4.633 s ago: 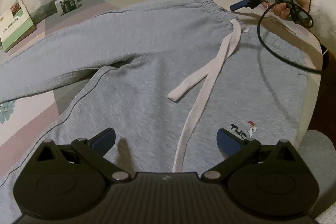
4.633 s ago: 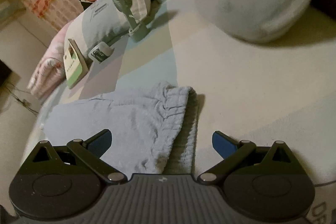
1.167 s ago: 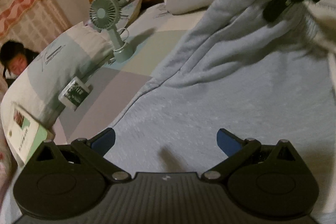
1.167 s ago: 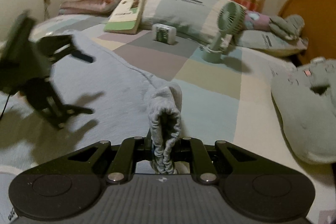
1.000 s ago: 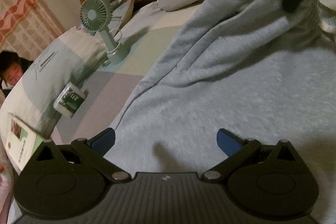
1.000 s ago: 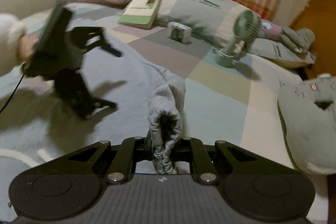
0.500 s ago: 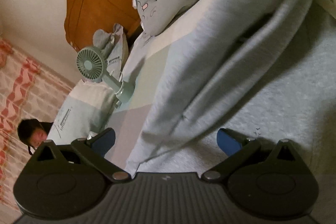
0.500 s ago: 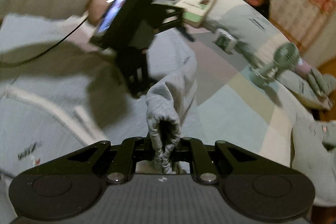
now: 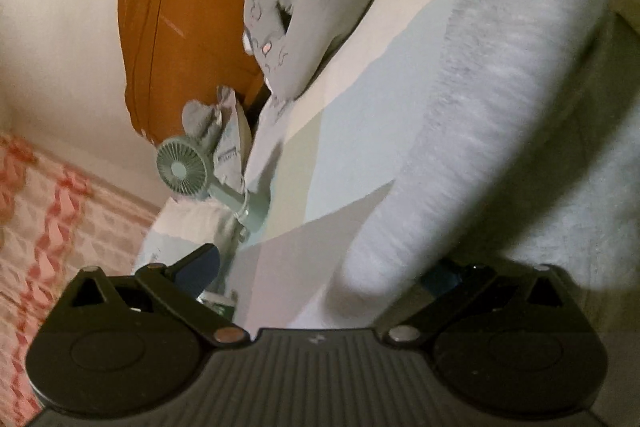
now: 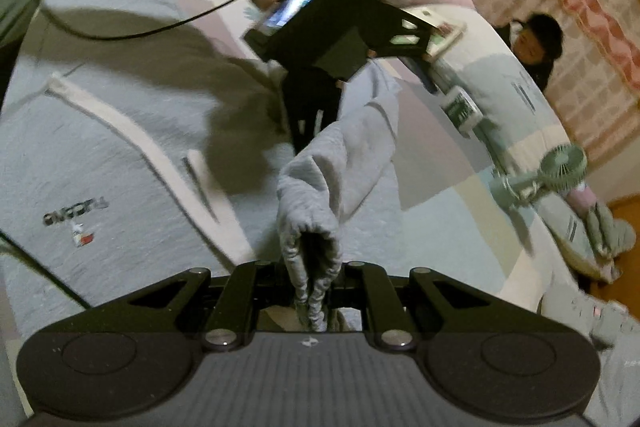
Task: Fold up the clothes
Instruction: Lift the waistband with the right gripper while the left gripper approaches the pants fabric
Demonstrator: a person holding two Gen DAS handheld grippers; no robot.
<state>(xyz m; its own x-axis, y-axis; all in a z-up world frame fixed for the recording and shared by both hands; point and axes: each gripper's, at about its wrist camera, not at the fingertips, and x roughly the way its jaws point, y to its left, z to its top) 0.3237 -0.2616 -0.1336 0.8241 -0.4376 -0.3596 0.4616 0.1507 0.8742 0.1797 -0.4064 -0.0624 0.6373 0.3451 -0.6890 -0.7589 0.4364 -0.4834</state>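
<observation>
Grey sweatpants [image 10: 120, 179] with a white drawstring [image 10: 140, 135] and a small chest-style logo [image 10: 76, 215] lie spread on the bed. My right gripper [image 10: 314, 269] is shut on a bunched elastic edge of the sweatpants and holds it lifted above the rest of the fabric. In the left wrist view a thick fold of the sweatpants [image 9: 500, 107] runs from the top right down between the fingers of my left gripper [image 9: 320, 271]. That gripper is open, and the fold hides part of its right finger. Its black body [image 10: 332, 39], held by a hand in a white fluffy sleeve, hangs just beyond the lifted edge.
A green handheld fan [image 9: 184, 171] stands on the patchwork bedsheet [image 9: 332, 163] near a long pillow [image 10: 500, 79]. A grey plush cushion [image 9: 304, 3] leans on the wooden headboard [image 9: 180, 7]. A small box [image 10: 460, 107] and a book [image 10: 444, 35] lie by the pillow, and a person [image 10: 536, 43] sits behind it.
My right gripper, open earlier and now shut on the sweatpants edge, has carried it across over the logo side. Both views have rolled. The lifted fold now reaches between the left fingers.
</observation>
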